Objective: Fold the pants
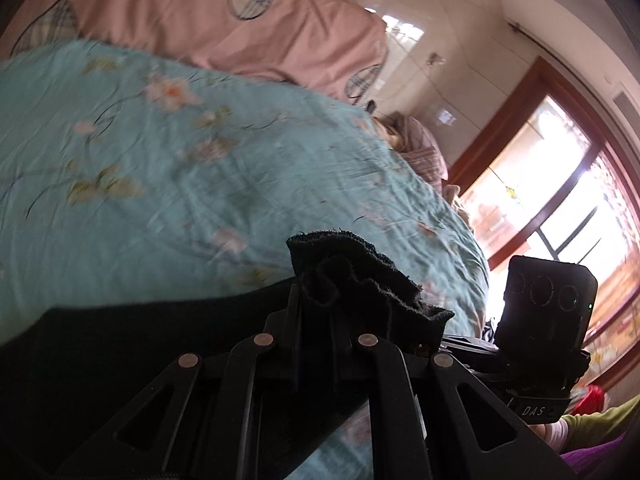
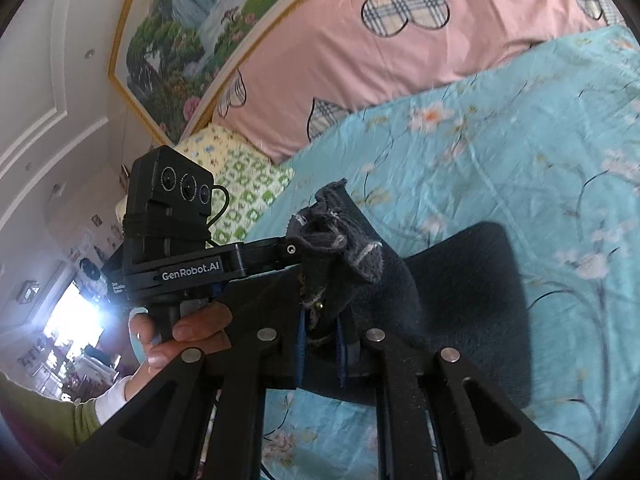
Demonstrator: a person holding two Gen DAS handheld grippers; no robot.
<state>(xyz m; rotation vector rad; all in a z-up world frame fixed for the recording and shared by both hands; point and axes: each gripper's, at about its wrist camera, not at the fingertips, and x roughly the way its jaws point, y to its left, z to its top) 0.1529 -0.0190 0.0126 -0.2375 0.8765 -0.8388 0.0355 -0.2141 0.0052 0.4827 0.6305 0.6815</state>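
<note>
Pants (image 2: 460,280) hang over the bed (image 2: 520,140), both tongs (image 1: 316,320) (image 2: 320,312) clenched on bunched fabric, lifting for a fold.

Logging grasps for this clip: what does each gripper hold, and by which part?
Both hold the dark pants: left gripper and right gripper each pinch a bunched edge of the fabric.

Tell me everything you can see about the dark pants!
The dark, soft, fleecy-looking pants look almost black, with a raw, frayed edge showing paler threads. One bunched edge is pinched in the black left gripper, another in the black right gripper, both shut on the cloth. The crumpled ends poke up past the fingers. The rest hangs down and spreads over the turquoise flowered bedsheet. Whether they are folded yet cannot be told.
</note>
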